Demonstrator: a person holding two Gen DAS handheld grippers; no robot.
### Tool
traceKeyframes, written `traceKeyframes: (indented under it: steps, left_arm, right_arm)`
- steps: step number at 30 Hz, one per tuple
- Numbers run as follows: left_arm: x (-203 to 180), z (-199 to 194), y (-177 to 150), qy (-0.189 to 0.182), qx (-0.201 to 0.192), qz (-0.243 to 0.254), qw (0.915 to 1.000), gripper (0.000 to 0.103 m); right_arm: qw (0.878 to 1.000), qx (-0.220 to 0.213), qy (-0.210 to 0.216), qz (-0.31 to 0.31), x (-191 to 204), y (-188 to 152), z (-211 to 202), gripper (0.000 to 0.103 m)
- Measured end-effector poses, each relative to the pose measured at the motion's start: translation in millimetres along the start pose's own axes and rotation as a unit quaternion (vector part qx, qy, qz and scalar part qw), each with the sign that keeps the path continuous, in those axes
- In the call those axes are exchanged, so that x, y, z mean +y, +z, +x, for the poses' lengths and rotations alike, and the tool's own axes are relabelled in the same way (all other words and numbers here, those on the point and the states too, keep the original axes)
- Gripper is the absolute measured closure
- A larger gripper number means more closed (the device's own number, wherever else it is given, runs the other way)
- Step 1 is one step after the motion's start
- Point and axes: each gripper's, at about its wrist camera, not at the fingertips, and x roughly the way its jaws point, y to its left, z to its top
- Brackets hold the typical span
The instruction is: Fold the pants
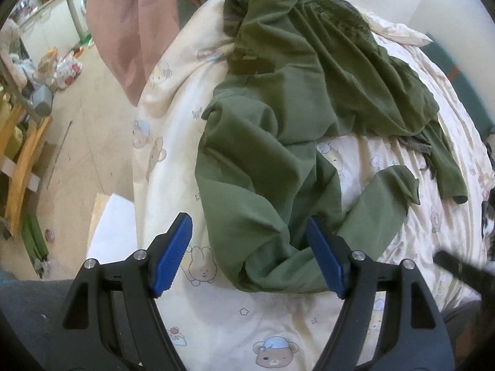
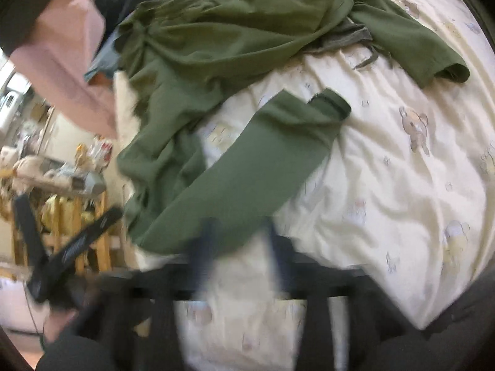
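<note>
Olive green pants (image 1: pixel 263 170) lie crumpled on a cream bed sheet with a bear print (image 1: pixel 247 324). My left gripper (image 1: pixel 249 247) hovers open over the near bunched part of the pants; its blue pads (image 1: pixel 173 253) stand wide apart and touch no cloth. In the right wrist view the pants (image 2: pixel 216 61) spread across the top, with one leg (image 2: pixel 247 170) running down towards my right gripper (image 2: pixel 241 247). That gripper is motion-blurred; its jaws stand apart over the sheet (image 2: pixel 386 185) at the leg's near edge, with nothing between them.
A pink garment (image 1: pixel 123 31) hangs at the bed's left side. Beyond the bed edge lie the floor, a wooden frame (image 1: pixel 21 160) and bags (image 1: pixel 68 68). A dark blurred arm or tool (image 1: pixel 458 269) enters from the right.
</note>
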Motion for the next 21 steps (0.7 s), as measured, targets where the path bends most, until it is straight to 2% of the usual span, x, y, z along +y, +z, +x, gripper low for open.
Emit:
traceKeyframes:
  steps: [2,5,8,9,12,17,19,21]
  left_arm:
    - [0.2,-1.3,-0.6,0.004,-0.004,0.006,1.0,0.029]
    - [3.6,0.8,-0.5,0.01,-0.002,0.006,0.9999,0.029]
    - [9.2,4.7,0.8,0.01,0.006,-0.004,0.9999,0.029]
    - [10.3,5.4,1.1,0.008,0.008,-0.007,0.9999,0.029]
    - [11.7,6.1,2.7,0.002,0.011,-0.01,0.9999,0.029]
    - [16.2,7.1,7.4,-0.008,0.012,-0.026,0.9996,0.029]
    - [17.9,7.9,9.0,-0.012,0.014,-0.032,0.9993,0.029]
    - [18.4,7.8,8.8,-0.019,0.015,-0.035,0.9991,0.029]
  right_arm:
    - [1.0,-0.004,-0.01,0.029,2.5,12.3,19.9,0.032]
    - [0.996,0.028,-0.024,0.084,0.8,35.1,61.9,0.031]
    - [0.992,0.033,-0.053,0.111,3.9,54.9,90.8,0.031]
    - [0.991,0.031,-0.065,0.114,5.6,59.5,97.2,0.031]
    - [0.987,0.026,-0.138,0.083,22.1,75.0,116.8,0.031]
    - [0.978,0.067,-0.185,0.064,34.2,84.5,152.0,0.033]
    - [0.978,0.071,-0.193,0.044,35.8,84.1,158.3,0.05]
    - [0.979,0.066,-0.193,0.019,37.1,83.2,156.9,0.083]
